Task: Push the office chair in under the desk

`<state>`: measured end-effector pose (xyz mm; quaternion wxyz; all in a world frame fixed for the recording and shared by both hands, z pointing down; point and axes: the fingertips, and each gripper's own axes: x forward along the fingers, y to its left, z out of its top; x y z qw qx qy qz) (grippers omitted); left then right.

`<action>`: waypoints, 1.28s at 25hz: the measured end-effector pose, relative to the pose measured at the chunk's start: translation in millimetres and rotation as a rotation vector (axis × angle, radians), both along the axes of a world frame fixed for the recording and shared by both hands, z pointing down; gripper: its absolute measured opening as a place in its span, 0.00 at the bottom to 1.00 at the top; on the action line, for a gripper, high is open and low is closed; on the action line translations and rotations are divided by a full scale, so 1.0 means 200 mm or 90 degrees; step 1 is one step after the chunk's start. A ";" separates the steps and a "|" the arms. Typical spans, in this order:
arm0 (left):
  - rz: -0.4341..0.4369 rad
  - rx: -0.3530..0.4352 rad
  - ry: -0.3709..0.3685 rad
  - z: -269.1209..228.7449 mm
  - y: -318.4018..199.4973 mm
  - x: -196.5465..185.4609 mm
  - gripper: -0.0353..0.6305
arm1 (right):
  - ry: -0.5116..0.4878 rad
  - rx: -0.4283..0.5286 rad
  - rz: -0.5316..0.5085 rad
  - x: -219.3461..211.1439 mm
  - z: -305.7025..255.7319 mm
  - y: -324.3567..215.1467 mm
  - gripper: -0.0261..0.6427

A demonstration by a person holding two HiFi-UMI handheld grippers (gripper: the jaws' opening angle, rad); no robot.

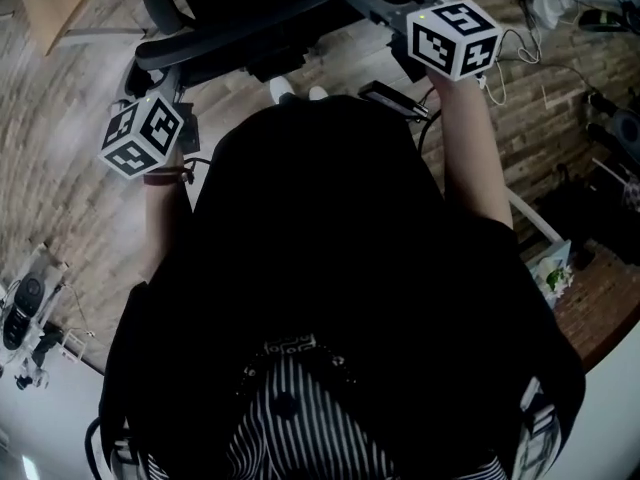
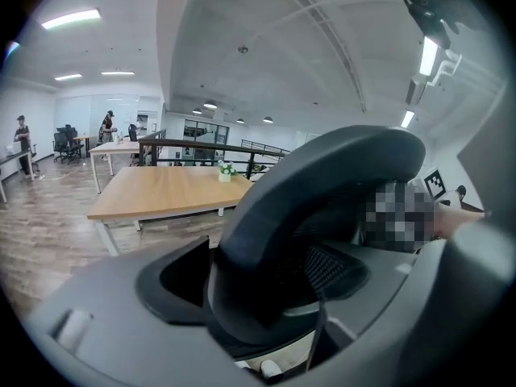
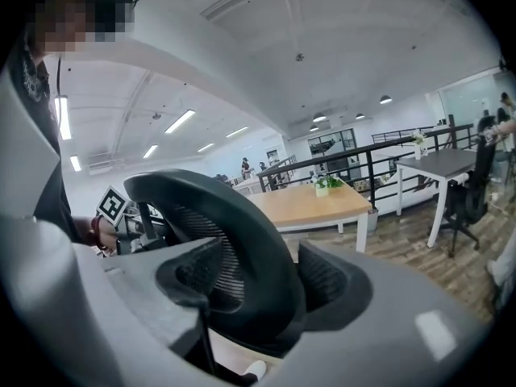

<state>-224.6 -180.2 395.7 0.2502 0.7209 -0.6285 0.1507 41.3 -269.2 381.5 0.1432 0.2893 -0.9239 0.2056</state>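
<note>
Fingers (image 2: 105,329) of left gripper (image 2: 306,280) and right gripper (image 3: 242,289) are held spread around the office chair (image 1: 250,13) back, unclamped; pushing it under the desk (image 2: 161,192) is judged not yet done.

Head view is dim and murky, the person's dark top (image 1: 330,268) just a black blob with no detail. Both gripper views are much brighter, lit by ceiling strip lights (image 2: 71,18) that blow out white. Heavy fisheye bend, black corners, and the close-up office chair (image 2: 306,208) frame looks soft.
</note>
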 end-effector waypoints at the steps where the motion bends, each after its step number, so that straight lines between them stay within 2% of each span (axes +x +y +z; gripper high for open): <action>1: 0.005 -0.002 0.000 0.00 -0.01 0.01 0.58 | 0.001 0.002 0.002 -0.01 -0.01 0.00 0.47; 7: 0.023 -0.007 0.000 0.01 -0.04 0.01 0.57 | 0.027 0.009 -0.011 -0.09 0.03 -0.05 0.47; 12: 0.018 0.000 0.004 0.01 -0.04 0.01 0.56 | 0.018 0.008 0.008 -0.10 0.02 -0.05 0.46; 22: 0.023 0.018 -0.007 -0.01 -0.02 0.01 0.56 | 0.030 0.010 -0.009 -0.11 0.00 -0.05 0.45; 32: 0.047 0.028 0.003 0.01 -0.10 -0.03 0.56 | 0.041 -0.010 -0.021 -0.16 0.02 -0.13 0.45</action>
